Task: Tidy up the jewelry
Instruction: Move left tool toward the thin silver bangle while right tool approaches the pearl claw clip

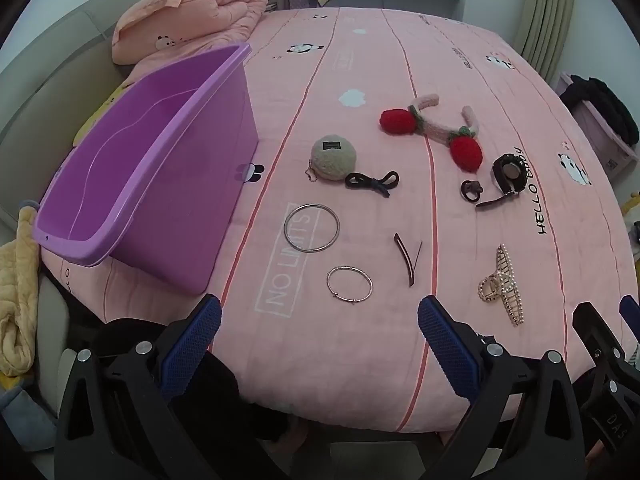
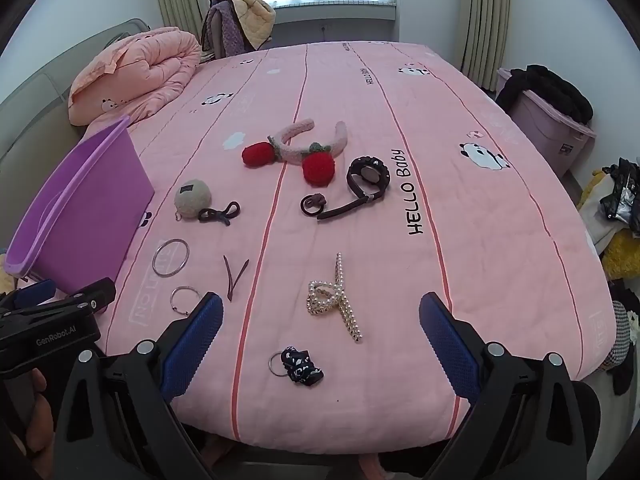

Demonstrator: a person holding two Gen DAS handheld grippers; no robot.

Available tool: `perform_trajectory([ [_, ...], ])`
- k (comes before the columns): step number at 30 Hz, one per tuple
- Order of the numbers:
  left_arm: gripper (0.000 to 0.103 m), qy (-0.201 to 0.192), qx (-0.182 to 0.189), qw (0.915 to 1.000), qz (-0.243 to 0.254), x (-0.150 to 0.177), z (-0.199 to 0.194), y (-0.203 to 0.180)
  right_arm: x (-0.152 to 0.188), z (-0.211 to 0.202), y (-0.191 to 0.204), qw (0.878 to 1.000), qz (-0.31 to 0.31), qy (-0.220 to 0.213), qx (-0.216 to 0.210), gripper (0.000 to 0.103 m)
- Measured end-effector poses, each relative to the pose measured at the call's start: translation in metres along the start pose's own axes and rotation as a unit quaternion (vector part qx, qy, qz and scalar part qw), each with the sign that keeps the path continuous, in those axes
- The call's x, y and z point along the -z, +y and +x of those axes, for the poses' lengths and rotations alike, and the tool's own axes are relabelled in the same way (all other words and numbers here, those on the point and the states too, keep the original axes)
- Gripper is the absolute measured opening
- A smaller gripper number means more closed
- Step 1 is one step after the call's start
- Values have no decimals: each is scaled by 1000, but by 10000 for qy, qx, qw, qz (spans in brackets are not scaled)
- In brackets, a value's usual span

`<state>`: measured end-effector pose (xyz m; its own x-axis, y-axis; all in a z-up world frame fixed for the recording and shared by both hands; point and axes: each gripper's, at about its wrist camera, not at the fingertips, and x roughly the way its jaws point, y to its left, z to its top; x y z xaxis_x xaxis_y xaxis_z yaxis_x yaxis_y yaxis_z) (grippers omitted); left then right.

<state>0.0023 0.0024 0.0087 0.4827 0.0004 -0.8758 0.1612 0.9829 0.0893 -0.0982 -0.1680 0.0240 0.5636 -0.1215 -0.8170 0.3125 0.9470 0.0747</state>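
Left wrist view: my left gripper [image 1: 320, 336] stands wide, empty. The thin silver bangle [image 1: 349, 284] lies flat, well right of the purple plastic tub [image 1: 120, 208]; my pads may skid off.

Right wrist view: my right gripper [image 2: 320, 336] gapes, empty. The pearl-studded claw clip [image 2: 336, 300], far right of the tub, could snag the pink bedsheet [image 2: 480, 240].

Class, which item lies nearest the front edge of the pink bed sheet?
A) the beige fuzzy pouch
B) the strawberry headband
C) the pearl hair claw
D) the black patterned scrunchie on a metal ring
D: the black patterned scrunchie on a metal ring lies nearer than the pearl hair claw.
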Motion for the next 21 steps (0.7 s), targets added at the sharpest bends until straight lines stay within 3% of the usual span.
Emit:
perform_trajectory([
  [21,97,5,-96,9999,45,9,9,1,3,8,-2,9994,-75,192,293,94],
])
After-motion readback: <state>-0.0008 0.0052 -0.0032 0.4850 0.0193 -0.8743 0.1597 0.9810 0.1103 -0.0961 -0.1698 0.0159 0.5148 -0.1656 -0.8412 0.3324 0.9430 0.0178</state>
